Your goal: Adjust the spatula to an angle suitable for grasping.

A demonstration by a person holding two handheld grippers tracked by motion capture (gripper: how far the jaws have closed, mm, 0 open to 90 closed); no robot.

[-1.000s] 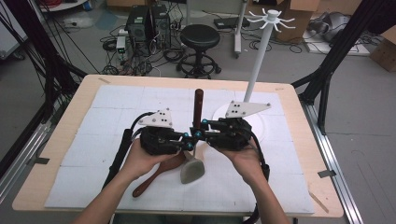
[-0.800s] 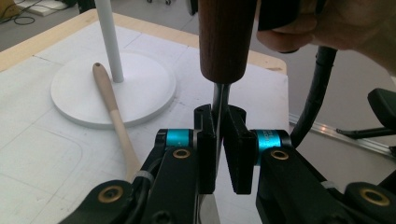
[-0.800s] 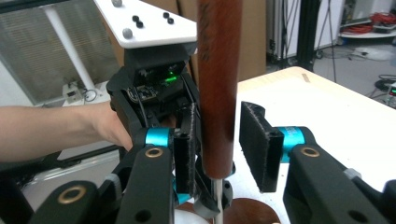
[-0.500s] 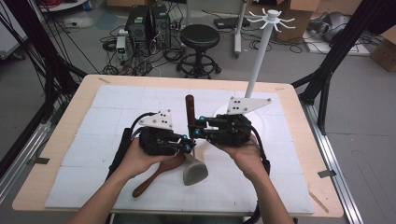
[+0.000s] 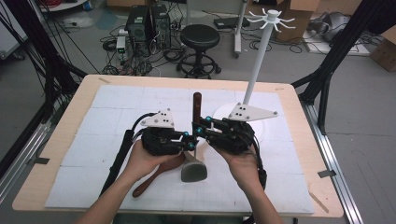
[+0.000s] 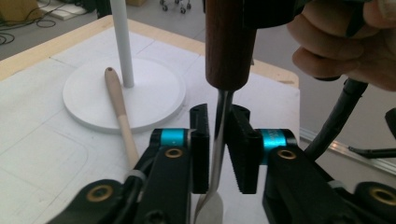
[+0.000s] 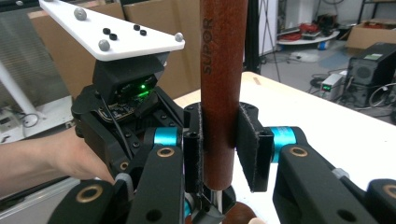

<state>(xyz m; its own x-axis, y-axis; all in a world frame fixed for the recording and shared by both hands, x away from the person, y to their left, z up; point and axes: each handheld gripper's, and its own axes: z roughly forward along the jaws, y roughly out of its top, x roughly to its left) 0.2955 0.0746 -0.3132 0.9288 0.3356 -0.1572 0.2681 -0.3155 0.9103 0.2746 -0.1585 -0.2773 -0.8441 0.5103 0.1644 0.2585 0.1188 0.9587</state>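
L gripper (image 6: 219, 154) was clamped on the metal neck of the brown wooden-handled steel spatula (image 5: 196, 105); R gripper (image 7: 219, 144) gripped its handle. Opposing pulls could've twisted it loose w/ slippage.

Grey concrete floor (image 5: 359, 140) strewn with black cables. Light wooden table (image 5: 299, 116) topped with white tiled matting (image 5: 112, 100). Beyond it, round black swivel stool (image 5: 200, 36), two black computer towers (image 5: 148, 22), brown cardboard boxes (image 5: 384, 51). Black metal frame struts (image 5: 343, 44) flank the table. Even indoor light.
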